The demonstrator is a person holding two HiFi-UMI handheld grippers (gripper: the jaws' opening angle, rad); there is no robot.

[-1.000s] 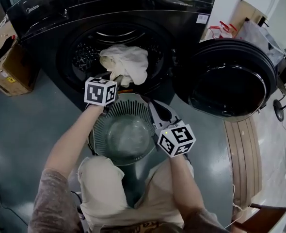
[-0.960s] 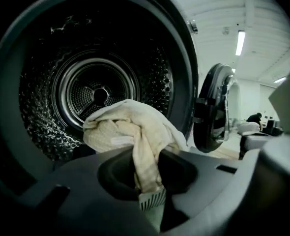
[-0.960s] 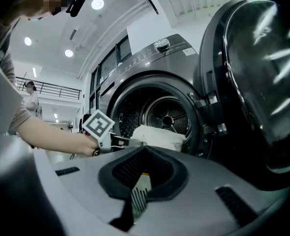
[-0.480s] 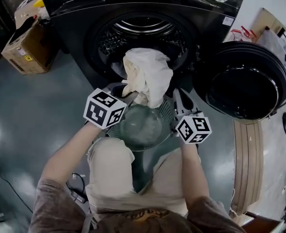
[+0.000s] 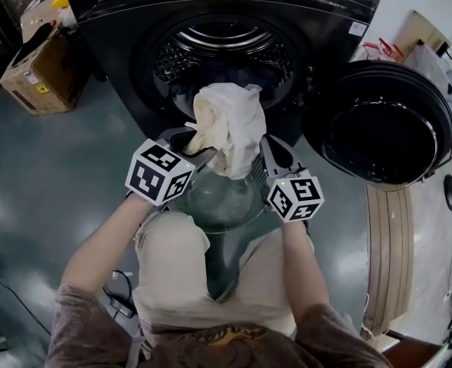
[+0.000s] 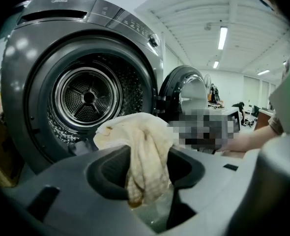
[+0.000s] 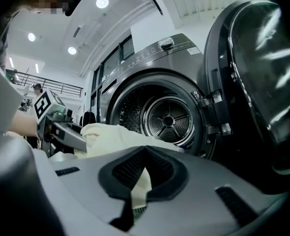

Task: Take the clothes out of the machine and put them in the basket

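A crumpled cream cloth [image 5: 230, 117] hangs in front of the washer's drum opening [image 5: 226, 48] and above the round green-grey basket [image 5: 224, 205]. My left gripper [image 5: 198, 146] is at its left side. The left jaws have just been opening, and the cloth [image 6: 135, 132] still drapes loosely through the left gripper [image 6: 149, 181]. At the cloth's right side, my right gripper [image 5: 266, 148] is shut on a hanging strip of the cloth [image 7: 115, 134], which is pinched in the right gripper [image 7: 141, 181]. The drum [image 6: 88, 97] behind looks bare.
The dark washer [image 5: 226, 6] has its round door [image 5: 383, 125] swung open to the right. A cardboard box [image 5: 38, 71] stands at the left, wooden planks [image 5: 387, 251] lie at the right, and the person's knees are just behind the basket.
The cloth has come out of the drum mouth and now hangs over the basket. The left gripper came back with it. The right gripper has risen to the cloth's right side.
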